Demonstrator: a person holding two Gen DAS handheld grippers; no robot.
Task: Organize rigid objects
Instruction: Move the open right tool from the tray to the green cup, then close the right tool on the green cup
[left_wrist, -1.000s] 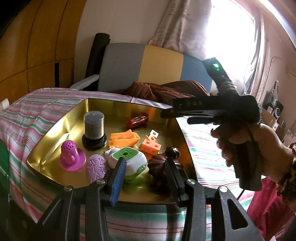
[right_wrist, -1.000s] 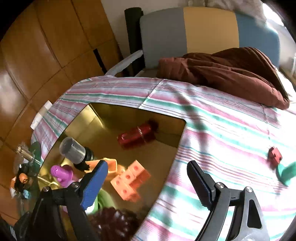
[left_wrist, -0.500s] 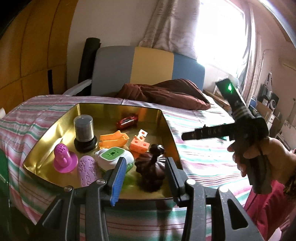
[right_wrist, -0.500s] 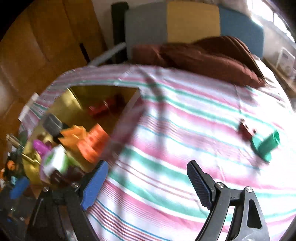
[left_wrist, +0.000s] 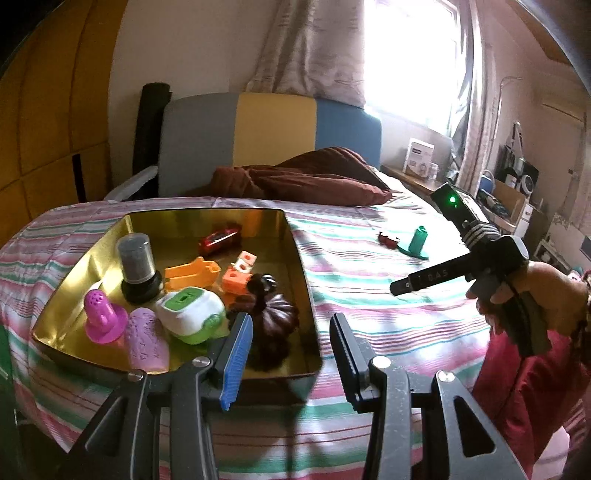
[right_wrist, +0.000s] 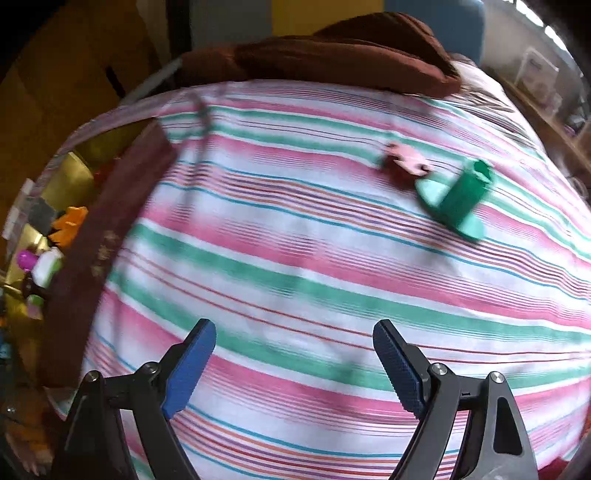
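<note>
A gold tin tray (left_wrist: 299, 258) on the striped bedcover holds several toys, among them a dark brown pumpkin (left_wrist: 275, 314), a white and green toy (left_wrist: 190, 308) and orange blocks (left_wrist: 236, 277). My left gripper (left_wrist: 291, 343) hovers open at the tray's near right corner with nothing between its fingers. A green piece (right_wrist: 461, 192) and a small red piece (right_wrist: 404, 162) lie loose on the cover, right of the tray (right_wrist: 110, 221). My right gripper (right_wrist: 295, 343) is open over bare cover, short of both pieces. A hand holds that right gripper's body (left_wrist: 461, 258).
A brown blanket (left_wrist: 314, 181) is bunched at the far end of the bed before a grey, yellow and blue headboard (left_wrist: 273, 129). Wooden panels stand at the left. A cluttered shelf (left_wrist: 517, 192) and a window are on the right.
My right gripper swung from above the tray rightwards and down over the striped cover, nearer the green and red pieces. The left gripper shifted right, so the pumpkin now sits left of its jaws.
</note>
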